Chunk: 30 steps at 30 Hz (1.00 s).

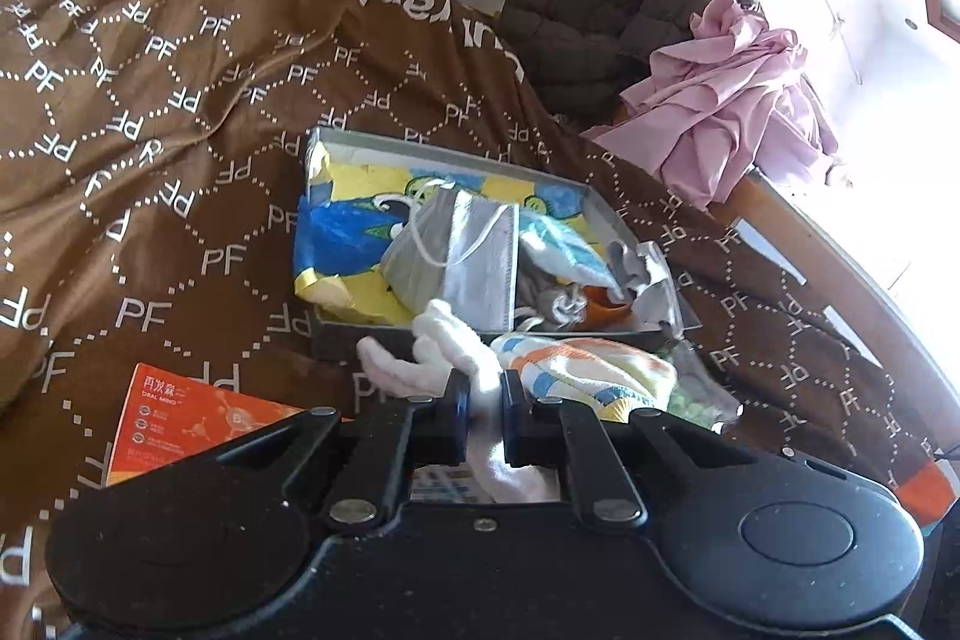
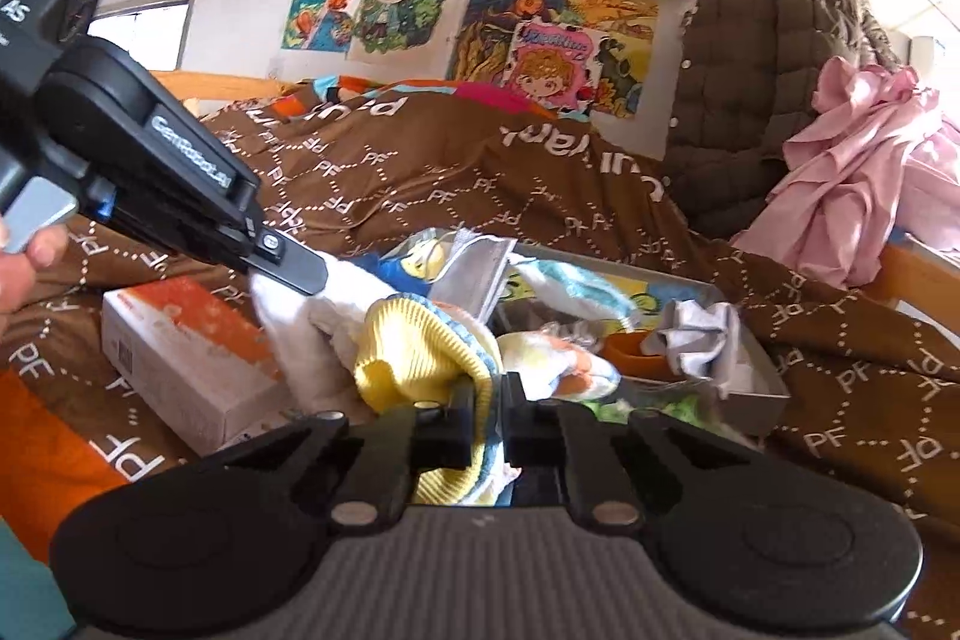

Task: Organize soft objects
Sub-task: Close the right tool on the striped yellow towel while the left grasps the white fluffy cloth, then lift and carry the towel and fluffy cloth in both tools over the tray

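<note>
Grey box (image 1: 618, 220) holding grey mask (image 1: 462, 256), left tongs (image 1: 483, 403) clamping white sock (image 1: 444, 346), right tongs (image 2: 486, 400) clamping yellow-cuffed sock (image 2: 414, 352)

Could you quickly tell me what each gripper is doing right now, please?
Left gripper: closed on the white cloth.
Right gripper: closed on the yellow striped cloth.

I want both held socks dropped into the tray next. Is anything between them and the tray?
Nothing visible blocks the way. The left gripper holds the white sock and the right gripper the yellow striped sock, both at the gray tray's near rim. The tray already holds a gray face mask and cloths.
</note>
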Tool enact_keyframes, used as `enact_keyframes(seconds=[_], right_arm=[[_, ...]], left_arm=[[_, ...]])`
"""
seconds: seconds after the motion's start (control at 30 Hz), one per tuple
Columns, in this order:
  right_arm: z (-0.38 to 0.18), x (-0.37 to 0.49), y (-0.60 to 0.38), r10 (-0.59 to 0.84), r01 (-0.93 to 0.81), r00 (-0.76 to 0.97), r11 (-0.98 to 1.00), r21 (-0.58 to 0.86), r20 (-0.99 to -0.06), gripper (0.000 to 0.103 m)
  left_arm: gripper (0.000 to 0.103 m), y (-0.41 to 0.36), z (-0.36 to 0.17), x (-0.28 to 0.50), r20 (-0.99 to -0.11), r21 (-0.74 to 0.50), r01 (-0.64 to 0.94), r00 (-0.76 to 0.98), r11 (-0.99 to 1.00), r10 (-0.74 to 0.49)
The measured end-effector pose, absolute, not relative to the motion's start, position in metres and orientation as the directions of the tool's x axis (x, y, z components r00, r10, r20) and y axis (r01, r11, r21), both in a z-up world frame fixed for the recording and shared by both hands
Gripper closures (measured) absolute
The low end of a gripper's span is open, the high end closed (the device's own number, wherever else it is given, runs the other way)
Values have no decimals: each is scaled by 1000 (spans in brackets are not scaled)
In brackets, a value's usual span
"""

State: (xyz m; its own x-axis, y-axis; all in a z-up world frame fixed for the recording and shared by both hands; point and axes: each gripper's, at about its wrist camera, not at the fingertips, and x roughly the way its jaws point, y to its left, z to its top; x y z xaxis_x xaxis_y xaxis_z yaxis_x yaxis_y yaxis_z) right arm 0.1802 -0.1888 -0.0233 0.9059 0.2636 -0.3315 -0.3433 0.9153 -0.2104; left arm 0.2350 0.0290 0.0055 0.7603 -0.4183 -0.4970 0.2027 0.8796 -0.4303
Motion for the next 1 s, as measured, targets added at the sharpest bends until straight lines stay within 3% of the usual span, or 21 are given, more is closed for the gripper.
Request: enact_keyframes(seconds=[0.5, 0.73, 1.0], right_arm=[[-3, 172, -222, 363, -390, 873, 921, -19, -327, 96], [0, 165, -216, 305, -348, 905, 932, -103, -295, 97], [20, 152, -230, 277, -300, 940, 949, -94, -200, 97]], left_arm=[[93, 0, 40, 200, -480, -401, 223, 775, 888, -411], [93, 0, 58, 197, -458, -373, 232, 796, 898, -396], [94, -1, 82, 191, -436, -358, 247, 808, 900, -395]])
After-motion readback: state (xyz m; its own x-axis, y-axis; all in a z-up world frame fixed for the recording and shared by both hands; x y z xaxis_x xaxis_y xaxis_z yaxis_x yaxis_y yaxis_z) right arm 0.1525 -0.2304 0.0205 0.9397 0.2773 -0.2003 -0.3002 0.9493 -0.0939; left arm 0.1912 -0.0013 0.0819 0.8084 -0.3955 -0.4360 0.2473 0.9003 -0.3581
